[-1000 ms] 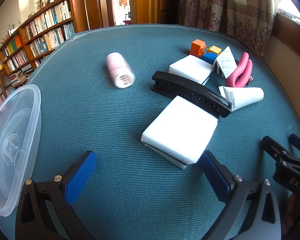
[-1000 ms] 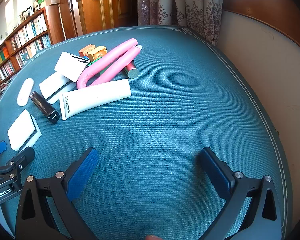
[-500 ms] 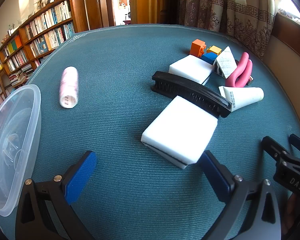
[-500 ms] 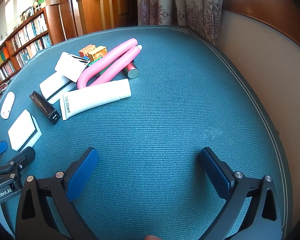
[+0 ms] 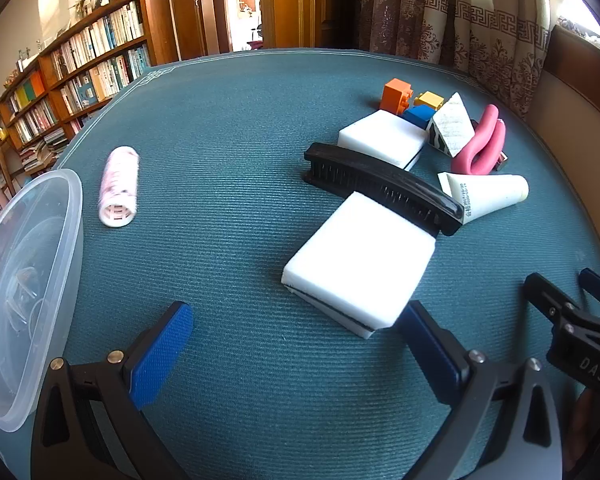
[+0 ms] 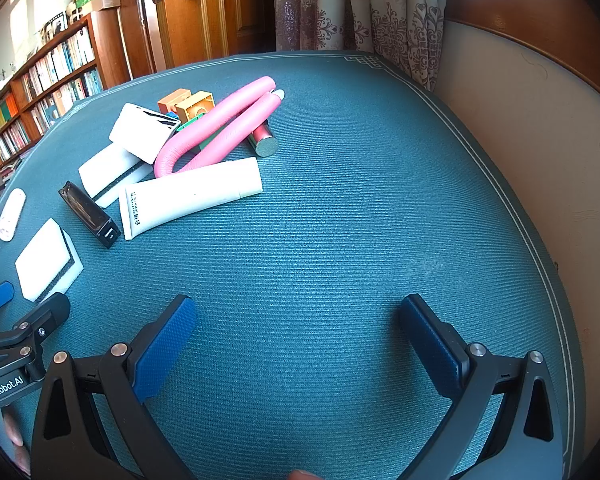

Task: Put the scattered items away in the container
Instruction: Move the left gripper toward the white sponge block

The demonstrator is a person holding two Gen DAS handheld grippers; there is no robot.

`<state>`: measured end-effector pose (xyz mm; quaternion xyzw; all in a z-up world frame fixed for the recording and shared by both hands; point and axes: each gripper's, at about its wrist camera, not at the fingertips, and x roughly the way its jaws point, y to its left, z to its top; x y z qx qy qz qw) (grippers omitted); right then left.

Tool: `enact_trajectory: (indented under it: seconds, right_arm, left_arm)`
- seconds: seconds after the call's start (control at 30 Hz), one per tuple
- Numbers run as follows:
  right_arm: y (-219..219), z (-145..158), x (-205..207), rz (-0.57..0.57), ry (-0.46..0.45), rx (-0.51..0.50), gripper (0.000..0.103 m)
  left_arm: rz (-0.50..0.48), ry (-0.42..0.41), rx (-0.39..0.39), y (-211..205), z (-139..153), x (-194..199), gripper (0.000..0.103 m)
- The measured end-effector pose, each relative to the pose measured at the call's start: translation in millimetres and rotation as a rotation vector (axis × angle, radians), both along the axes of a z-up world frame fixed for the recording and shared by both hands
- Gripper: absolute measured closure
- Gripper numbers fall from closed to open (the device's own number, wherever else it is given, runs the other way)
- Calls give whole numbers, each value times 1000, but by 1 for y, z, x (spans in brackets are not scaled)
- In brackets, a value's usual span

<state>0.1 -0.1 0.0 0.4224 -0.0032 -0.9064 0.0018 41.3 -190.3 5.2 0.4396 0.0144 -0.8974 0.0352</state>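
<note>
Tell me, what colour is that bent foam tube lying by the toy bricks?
Pink. The bent foam tube shows best in the right wrist view.

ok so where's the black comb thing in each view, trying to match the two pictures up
Left wrist: the black comb lies right of centre, one end resting on the near white sponge.
Right wrist: it sits at the left edge, seen end-on.
Shared landmark: the white tube lies right beside it in both views.
</note>
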Motion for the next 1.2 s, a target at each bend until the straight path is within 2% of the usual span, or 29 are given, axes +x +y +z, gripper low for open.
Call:
enact_trajectory:
  seconds: [0.87,1.2]
  right_arm:
    - [0,0,0,0,-1,0,0]
    - [0,0,0,0,-1,1,0]
  left_arm:
    - [-1,-2,0,2,3,-5,0]
    - [-32,0,0,7,4,-12,0]
